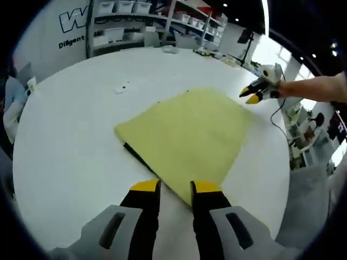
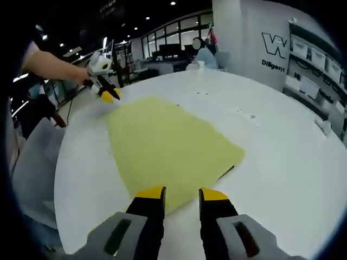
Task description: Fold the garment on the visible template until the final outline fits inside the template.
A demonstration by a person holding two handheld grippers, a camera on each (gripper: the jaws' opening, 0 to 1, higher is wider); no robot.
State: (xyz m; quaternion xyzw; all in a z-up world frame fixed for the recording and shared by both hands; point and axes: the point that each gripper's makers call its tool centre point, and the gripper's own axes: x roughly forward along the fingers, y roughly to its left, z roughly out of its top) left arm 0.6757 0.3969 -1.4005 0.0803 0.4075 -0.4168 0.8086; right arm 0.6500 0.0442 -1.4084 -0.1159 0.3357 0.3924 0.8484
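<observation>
The folded yellow garment (image 1: 187, 138) lies flat on the white tabletop (image 1: 65, 146). The left hand-held gripper (image 1: 174, 188) hovers at its near corner, jaws spread and empty; the right hand-held gripper (image 2: 181, 193) likewise at the opposite edge.

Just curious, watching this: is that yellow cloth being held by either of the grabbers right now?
No: in the left gripper view the yellow cloth lies flat on the white table, with both grippers open and apart from it.
</observation>
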